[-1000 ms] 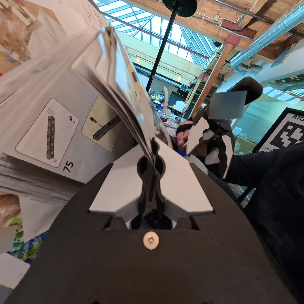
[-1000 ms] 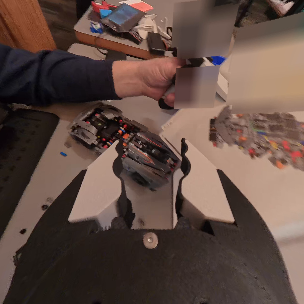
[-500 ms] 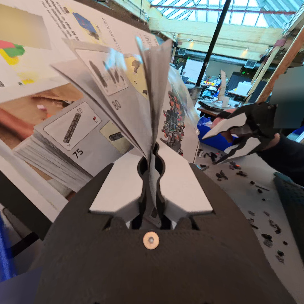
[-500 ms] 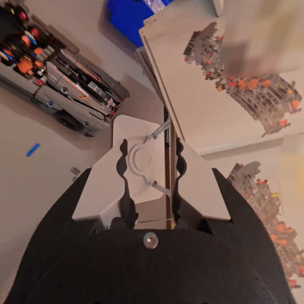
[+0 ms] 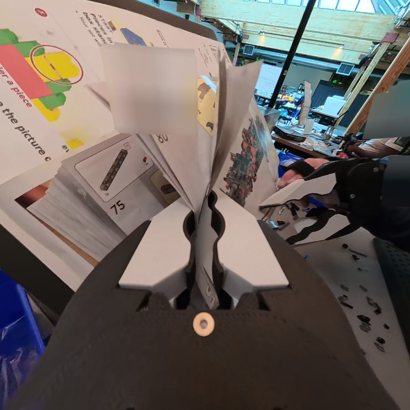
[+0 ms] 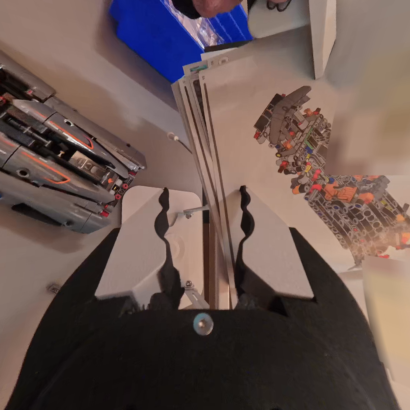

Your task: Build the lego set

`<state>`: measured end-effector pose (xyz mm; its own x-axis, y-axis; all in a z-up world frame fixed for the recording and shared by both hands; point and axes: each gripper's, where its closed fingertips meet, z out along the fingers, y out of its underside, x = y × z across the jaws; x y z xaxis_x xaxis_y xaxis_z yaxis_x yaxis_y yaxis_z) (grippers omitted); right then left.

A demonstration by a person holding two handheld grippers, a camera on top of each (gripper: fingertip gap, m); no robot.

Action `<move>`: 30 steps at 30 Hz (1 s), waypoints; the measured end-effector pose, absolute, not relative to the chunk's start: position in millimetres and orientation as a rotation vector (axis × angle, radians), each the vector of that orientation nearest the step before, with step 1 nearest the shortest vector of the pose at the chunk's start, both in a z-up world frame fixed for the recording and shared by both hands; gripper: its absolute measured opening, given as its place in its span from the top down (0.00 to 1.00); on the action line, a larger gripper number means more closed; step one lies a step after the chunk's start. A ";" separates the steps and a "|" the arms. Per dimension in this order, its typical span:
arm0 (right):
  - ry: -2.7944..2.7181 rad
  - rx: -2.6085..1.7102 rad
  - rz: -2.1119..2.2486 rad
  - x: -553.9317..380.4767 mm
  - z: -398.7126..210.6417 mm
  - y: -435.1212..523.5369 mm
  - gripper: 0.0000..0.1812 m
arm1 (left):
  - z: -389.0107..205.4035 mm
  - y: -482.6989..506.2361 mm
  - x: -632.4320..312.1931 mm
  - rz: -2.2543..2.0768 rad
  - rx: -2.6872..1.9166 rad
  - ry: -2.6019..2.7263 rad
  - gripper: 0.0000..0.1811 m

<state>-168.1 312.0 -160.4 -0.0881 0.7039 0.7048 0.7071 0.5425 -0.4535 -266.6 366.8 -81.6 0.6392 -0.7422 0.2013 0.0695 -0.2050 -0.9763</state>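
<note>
Paper booklet pages (image 5: 203, 248) between left jaws

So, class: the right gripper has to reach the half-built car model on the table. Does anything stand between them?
Nothing visible blocks it. The right gripper is open, with the instruction booklet's page edges between its fingers, while the car model sits off to its left across bare table.

Blue bin (image 6: 159, 40) on the table; black pole (image 5: 290, 53) and wooden beams (image 5: 377, 88) behind
</note>
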 end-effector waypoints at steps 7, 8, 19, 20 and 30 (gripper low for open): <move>-1.721 -1.254 0.054 -192.0 -156.3 322.3 0.61 | -91.8 358.6 -265.7 -0.943 -1.603 0.560 0.89; -1.723 -1.254 0.049 -194.8 -158.0 322.6 0.59 | -98.5 357.6 -263.2 -0.958 -1.620 0.567 0.87; -1.635 -1.171 0.083 -163.2 -121.6 312.9 0.52 | -124.7 350.5 -242.5 -1.003 -1.650 0.591 1.00; -1.586 -1.187 0.094 -146.0 -108.8 320.3 0.51 | -124.8 351.7 -244.4 -0.987 -1.650 0.586 1.00; -1.084 -1.574 0.120 50.5 -39.5 478.2 0.33 | -123.4 360.2 -244.9 -0.958 -1.664 0.558 1.00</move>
